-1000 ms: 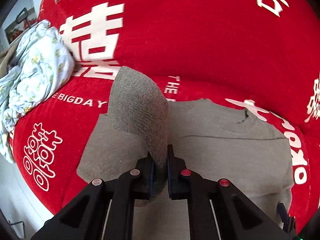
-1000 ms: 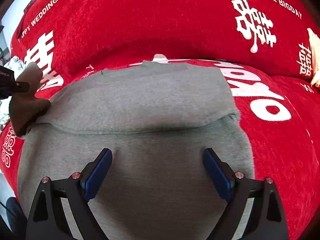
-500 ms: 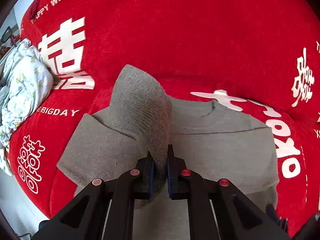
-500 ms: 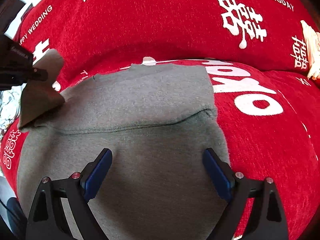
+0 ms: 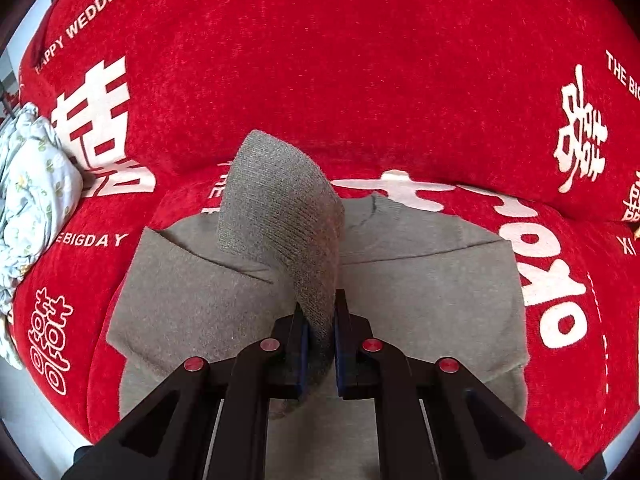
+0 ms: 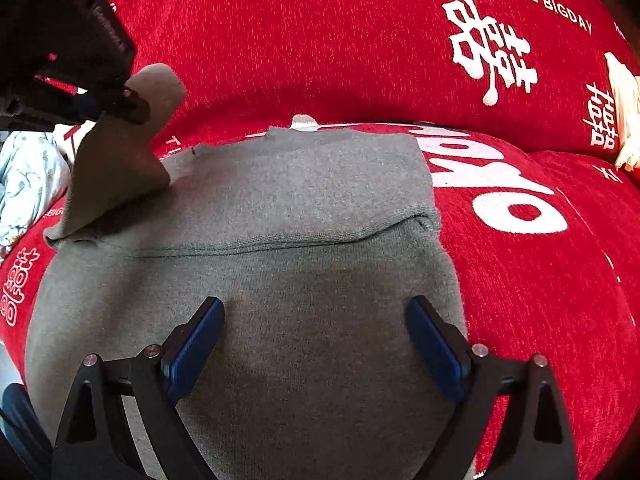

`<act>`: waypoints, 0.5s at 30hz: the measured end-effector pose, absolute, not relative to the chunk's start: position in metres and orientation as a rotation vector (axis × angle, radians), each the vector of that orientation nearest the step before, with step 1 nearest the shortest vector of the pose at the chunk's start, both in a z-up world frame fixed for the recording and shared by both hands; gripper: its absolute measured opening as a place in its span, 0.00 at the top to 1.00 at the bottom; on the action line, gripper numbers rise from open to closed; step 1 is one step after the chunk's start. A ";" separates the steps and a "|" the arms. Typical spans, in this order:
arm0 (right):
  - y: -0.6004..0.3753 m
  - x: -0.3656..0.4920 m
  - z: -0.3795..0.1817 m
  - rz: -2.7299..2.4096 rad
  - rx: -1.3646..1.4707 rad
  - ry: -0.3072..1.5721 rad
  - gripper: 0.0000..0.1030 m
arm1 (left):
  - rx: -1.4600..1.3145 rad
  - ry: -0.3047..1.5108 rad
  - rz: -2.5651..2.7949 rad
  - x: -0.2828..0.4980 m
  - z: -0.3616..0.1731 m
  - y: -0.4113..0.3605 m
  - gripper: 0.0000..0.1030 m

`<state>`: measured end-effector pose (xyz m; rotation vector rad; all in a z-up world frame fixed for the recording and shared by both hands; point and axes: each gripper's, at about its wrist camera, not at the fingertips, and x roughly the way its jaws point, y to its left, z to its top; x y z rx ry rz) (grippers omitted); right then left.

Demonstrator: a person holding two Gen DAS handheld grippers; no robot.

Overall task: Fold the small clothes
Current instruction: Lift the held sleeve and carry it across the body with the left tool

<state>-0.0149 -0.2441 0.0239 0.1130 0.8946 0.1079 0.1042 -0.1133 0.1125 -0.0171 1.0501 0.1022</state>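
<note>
Risks first, L to R. The floral cloth [image 5: 28, 184] bunched at far left sits near the sweater's [image 5: 420, 288] left edge — if the lifted sleeve [image 5: 280, 216] gets swung wide it could brush or drag that pile. Bigger worry: the sleeve is pinched only near its cuff end, so the knit could slide out of the grip mid-carry, or the pull could tug the shoulder and skew the body on the red sofa cover [image 5: 320, 60]. The sofa seat is soft and rounded, so folds prob. won't lie crisp, and the right-side fold already lying across the chest could creep open if the body shifts.

Claws. Left gripper [image 5: 319, 344]: pressed together on the sleeve, fabric standing up between the pads, raised clear over the sweater's left shoulder. Right gripper [image 6: 316, 344]: spread wide, holding nothing — hovers low over the sweater's lower body; can't tell whether the tips touch the knit.

Sweater lies flat on the sofa seat, neck toward the backrest.
</note>
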 end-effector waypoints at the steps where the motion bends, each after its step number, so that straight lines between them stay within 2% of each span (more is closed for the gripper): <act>1: -0.244 -0.015 0.024 0.109 0.115 0.893 0.09 | -0.014 1.052 0.096 0.105 0.112 -0.117 0.89; 15: -0.247 -0.018 0.021 0.132 0.137 0.873 0.08 | 0.024 1.087 0.045 0.111 0.099 -0.140 0.89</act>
